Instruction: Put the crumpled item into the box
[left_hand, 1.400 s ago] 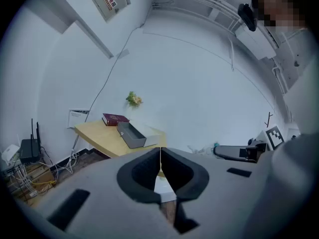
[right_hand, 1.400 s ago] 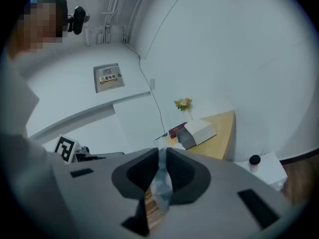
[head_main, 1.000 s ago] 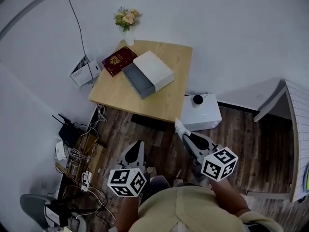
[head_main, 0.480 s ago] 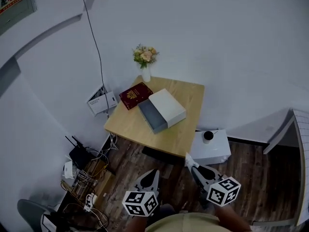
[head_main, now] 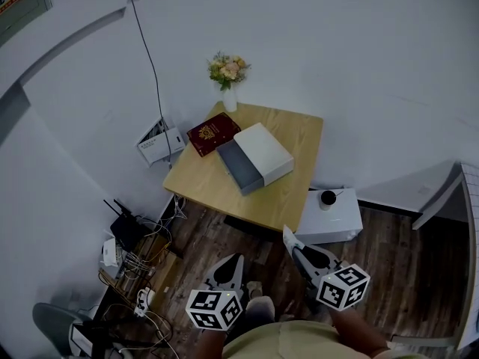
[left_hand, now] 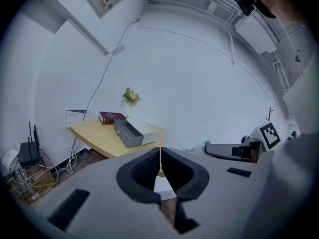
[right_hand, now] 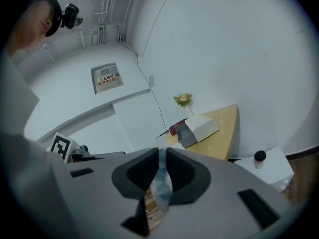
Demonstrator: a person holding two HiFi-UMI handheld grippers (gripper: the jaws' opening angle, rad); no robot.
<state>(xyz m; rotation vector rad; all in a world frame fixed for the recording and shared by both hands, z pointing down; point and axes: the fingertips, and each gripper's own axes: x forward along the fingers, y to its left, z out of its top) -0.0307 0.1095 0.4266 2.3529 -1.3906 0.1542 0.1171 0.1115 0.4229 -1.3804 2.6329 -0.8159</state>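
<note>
The crumpled item, a pale wrinkled scrap, is pinched between the jaws of my right gripper, which is shut on it. In the head view the item sticks out at that gripper's tip, above the wooden floor and short of the table. The box lies on the wooden table, its grey tray open beside its white lid; it also shows far ahead as the box. My left gripper hangs level beside the right one, jaws shut with nothing in them.
A red book and a vase of flowers stand at the table's far end. A white low cabinet with a cup sits right of the table. A router and tangled cables crowd the floor at the left wall.
The head view has tilted up, so table and grippers sit lower in the frame. Both grippers keep their pose; the right stays shut on the item.
</note>
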